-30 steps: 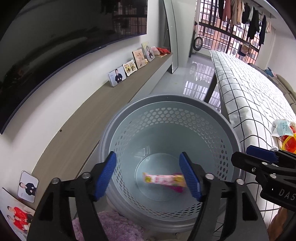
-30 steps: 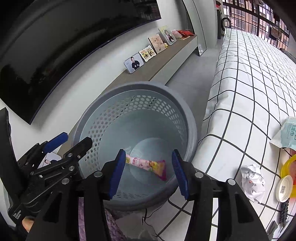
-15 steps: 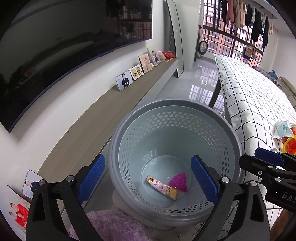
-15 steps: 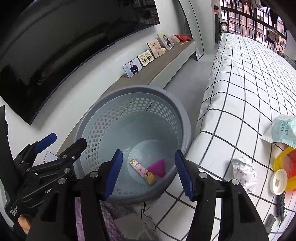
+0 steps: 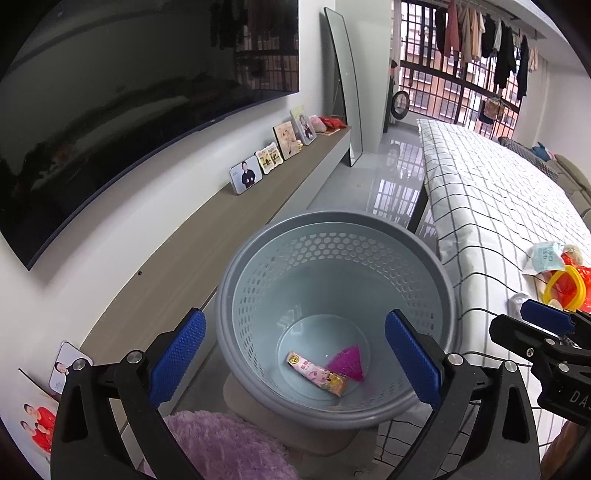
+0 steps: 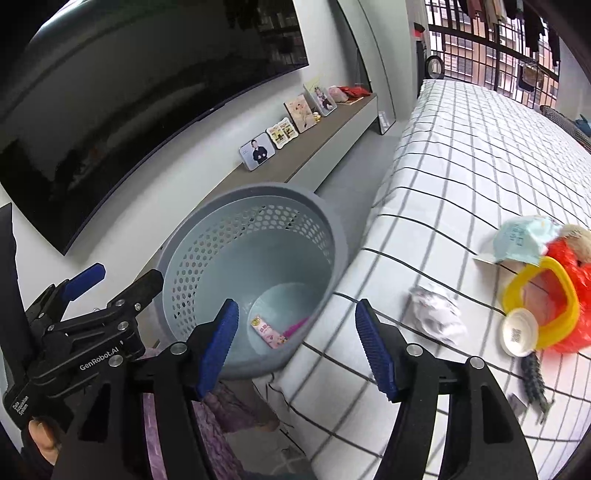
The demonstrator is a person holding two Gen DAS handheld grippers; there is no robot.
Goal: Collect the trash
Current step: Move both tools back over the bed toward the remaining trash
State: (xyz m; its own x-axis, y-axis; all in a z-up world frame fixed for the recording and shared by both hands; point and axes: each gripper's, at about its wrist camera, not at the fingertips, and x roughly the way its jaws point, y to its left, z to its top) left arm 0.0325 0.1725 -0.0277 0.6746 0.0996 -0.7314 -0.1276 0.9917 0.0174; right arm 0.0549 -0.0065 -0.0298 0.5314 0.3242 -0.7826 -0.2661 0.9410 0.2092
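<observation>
Grey plastic, the one bin (image 5: pixel 334 321) beside the bed (image 6: pixel 461 155) now holds two bits of trash, a long pink wrapper (image 5: pixel 317 373) and a small pink scrap (image 5: pixel 351 362), dropped in as both grippers' fingers were spreading. The left gripper (image 5: pixel 295 362) and right gripper (image 6: pixel 297 347) are wide and empty. One crumpled paper (image 6: pixel 437 314) and one white cap (image 6: pixel 520 331) wait on the bed.

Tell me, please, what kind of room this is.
Most likely a bedroom in a flat. A bed with a checked sheet fills one side, a large dark television hangs above a shelf of framed photos, and laundry hangs by the barred window.
</observation>
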